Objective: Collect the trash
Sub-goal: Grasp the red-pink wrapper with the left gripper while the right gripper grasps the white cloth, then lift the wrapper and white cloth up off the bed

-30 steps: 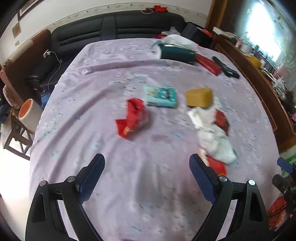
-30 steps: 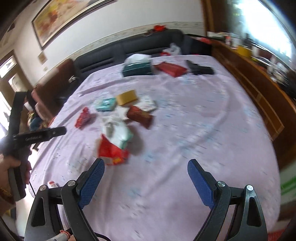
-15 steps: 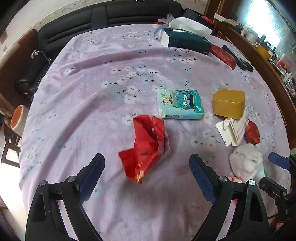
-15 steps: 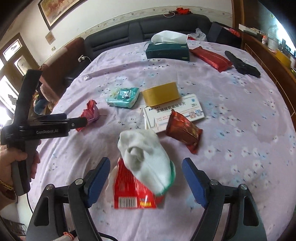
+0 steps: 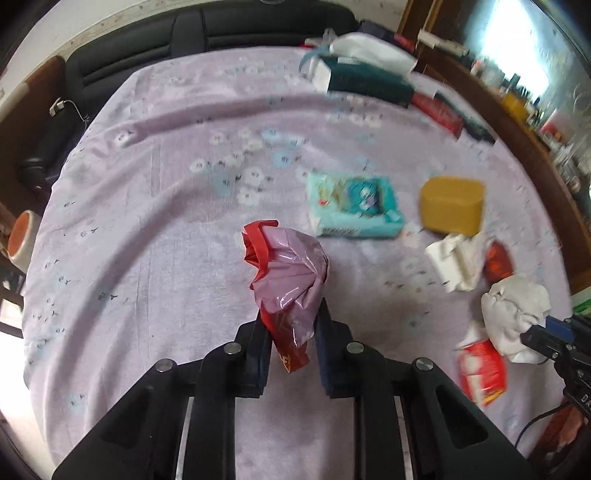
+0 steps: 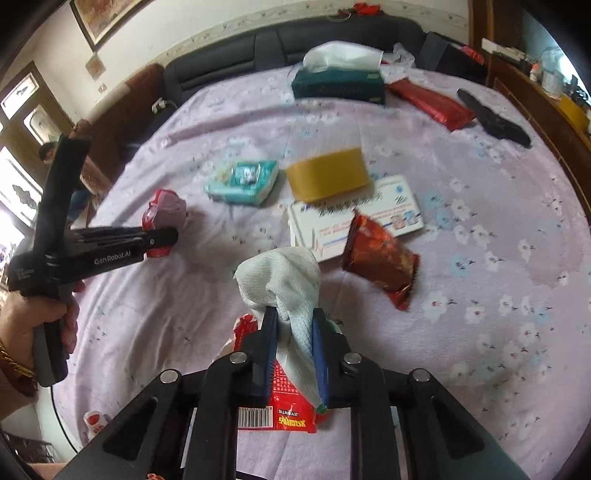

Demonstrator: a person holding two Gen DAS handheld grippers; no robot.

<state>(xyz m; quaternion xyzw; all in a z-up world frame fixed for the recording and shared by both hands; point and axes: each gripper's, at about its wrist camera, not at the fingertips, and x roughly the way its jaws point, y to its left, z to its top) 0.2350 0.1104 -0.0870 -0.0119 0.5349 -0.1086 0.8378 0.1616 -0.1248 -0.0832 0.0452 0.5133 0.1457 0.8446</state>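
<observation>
my left hand-held gripper (image 5: 291,341) had just clamped the red wrapper (image 5: 286,273); my right hand-held gripper (image 6: 293,341) had just clamped the white tissue wad (image 6: 282,280). both stuck up ahead of the jaws, off the worktop (image 5: 166,221).

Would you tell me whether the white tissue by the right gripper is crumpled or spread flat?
Crumpled. The white tissue bunches into a wad above the right gripper, whose fingers pinch its lower end.

Both wrist cameras sit just behind their fingers, tilted steeply down and close over the table (image 5: 155,229). Both face the sofa (image 6: 332,33). They share the tissue box (image 5: 369,83), teal pack (image 6: 243,181) and yellow box (image 5: 452,206).
</observation>
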